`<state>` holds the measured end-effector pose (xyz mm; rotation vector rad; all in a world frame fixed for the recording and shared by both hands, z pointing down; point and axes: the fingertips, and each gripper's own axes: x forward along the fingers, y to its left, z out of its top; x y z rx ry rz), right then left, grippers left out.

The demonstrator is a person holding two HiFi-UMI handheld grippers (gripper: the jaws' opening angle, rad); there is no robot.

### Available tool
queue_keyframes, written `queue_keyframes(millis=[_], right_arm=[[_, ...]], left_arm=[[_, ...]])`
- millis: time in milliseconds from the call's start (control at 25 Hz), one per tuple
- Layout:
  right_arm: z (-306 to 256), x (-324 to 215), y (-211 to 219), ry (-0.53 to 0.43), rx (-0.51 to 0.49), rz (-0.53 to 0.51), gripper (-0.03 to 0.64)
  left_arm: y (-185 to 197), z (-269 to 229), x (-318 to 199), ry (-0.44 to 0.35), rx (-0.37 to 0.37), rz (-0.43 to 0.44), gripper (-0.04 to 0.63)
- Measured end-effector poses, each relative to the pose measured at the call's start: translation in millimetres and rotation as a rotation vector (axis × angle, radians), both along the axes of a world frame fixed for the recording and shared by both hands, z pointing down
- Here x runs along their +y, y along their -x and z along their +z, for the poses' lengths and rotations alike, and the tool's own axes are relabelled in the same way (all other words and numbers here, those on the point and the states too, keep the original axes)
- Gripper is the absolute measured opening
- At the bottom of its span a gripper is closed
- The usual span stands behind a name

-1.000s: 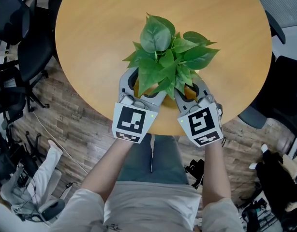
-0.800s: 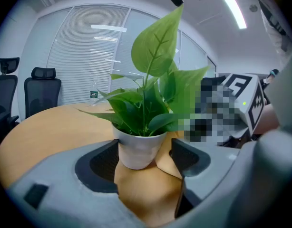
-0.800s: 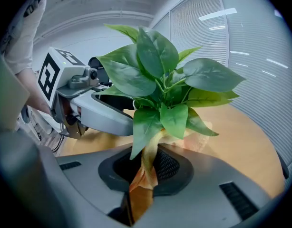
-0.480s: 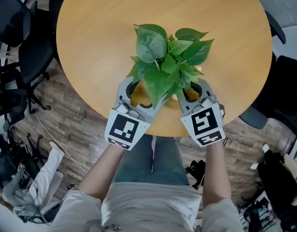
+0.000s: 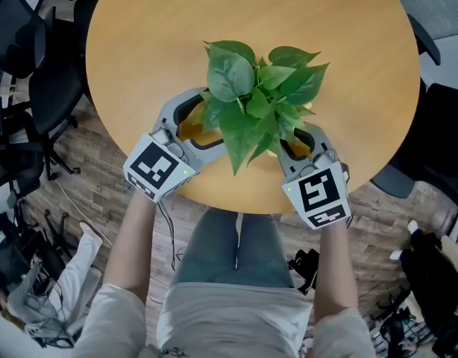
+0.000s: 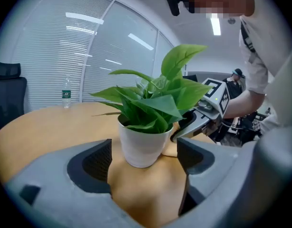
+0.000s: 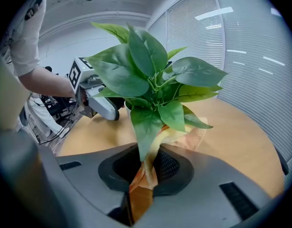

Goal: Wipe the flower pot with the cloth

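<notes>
The white flower pot (image 6: 142,146) stands on the near part of the round wooden table (image 5: 177,36), between the two tongs, and its green leaves (image 5: 255,99) hide it fully from above. The right gripper (image 5: 300,145) is pressed together on a peach-coloured cloth (image 7: 142,177), which goes up from the pinch and lies at the right side of the pot; if it really touches the pot wall I cannot tell, because a leaf hangs in front. The left gripper (image 5: 195,125) comes in from the left with its jaws spread. They have just been opening, and the pot is in the gap a little ahead of them, but the pads do not press on it. I judge that the wiping step is in hand, with the pot free for the moment. The next move, I think, asks the left tongs to close on the pot and keep it steady, and then the cloth must be rubbed around the wall without pushing the light pot over.
</notes>
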<state>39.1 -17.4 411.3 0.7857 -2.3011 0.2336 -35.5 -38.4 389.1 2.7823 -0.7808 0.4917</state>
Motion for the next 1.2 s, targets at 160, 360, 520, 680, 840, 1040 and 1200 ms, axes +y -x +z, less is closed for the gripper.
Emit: queue_keyframes(millis=[160,360,520,680,840,1040,1200], right_arm=[[0.1,-0.2,0.5,0.002,0.007,-0.006,0.052],[0.7,-1.8,-0.2,0.006,0.005,0.002,0.052],[1.0,-2.7,0.0,0.008,0.005,0.005,0.054],[1.3,-2.7,-0.2,0.012,0.003,0.006,0.054],[1.7,-2.8,0.1,0.012,0.003,0.01,0.052],[0.2,-3.7,-5.3,0.003,0.015,0.017,0.052],[-2.0,-19.8,-24.3,-0.014,0.025,0.082,0.052]], left_arm=[[-9.3,-6.1,-6.9,-0.004,0.059,0.103,0.483],[-14.3,-15.4,-13.0,-0.016,0.132,0.199,0.486],[-18.3,-22.2,-18.0,-0.026,0.182,0.266,0.486],[-26.2,-21.6,-19.1,-0.019,0.192,0.337,0.486],[-30.3,-22.2,-20.3,-0.014,0.213,0.358,0.48],[-28.8,-22.1,-20.0,0.003,0.229,0.354,0.461],[-29.2,-23.4,-20.6,-0.005,0.236,0.355,0.46]])
